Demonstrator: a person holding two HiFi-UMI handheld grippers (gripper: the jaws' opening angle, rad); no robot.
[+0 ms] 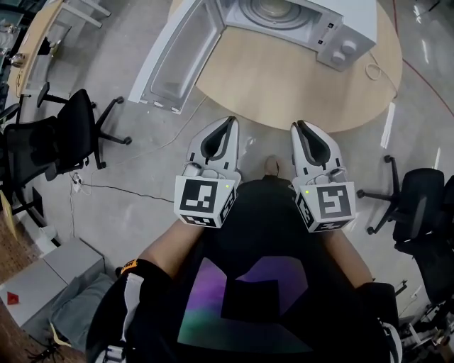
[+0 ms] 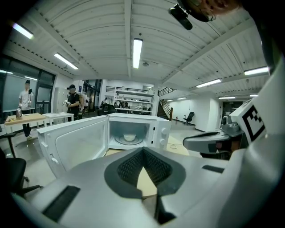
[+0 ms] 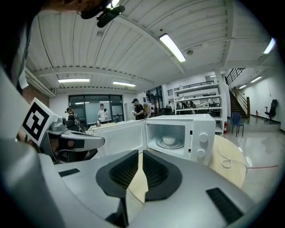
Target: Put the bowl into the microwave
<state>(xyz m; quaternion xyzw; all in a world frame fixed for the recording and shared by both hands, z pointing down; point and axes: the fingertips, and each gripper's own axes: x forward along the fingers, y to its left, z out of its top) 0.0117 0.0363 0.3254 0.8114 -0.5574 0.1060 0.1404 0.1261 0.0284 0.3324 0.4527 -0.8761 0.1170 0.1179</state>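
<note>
The bench (image 1: 298,92) lies ahead of both tongs, well apart from them. The microwave (image 1: 305,21) stands on its far side, its door (image 1: 174,60) swung open ahead and to the left of my left tongs (image 1: 228,122).

Step in hand: I judge placement complete. The bowl (image 3: 168,140) sits upright on the turntable inside the cavity, ahead of both tongs and touched by neither.

Tongs state: the left tongs are clenched, tips together, with nothing between them. My right tongs (image 1: 299,126) are likewise clenched and empty, showing only a thin slit lower down between the pads.

Pose: I hold both tongs side by side close to my body, level, tips pointing at the microwave, over the floor short of the bench edge.

Next move, if any: closing the door. That calls for carrying the left tongs forward and left to the door's outer face and pushing it round to the latch.
</note>
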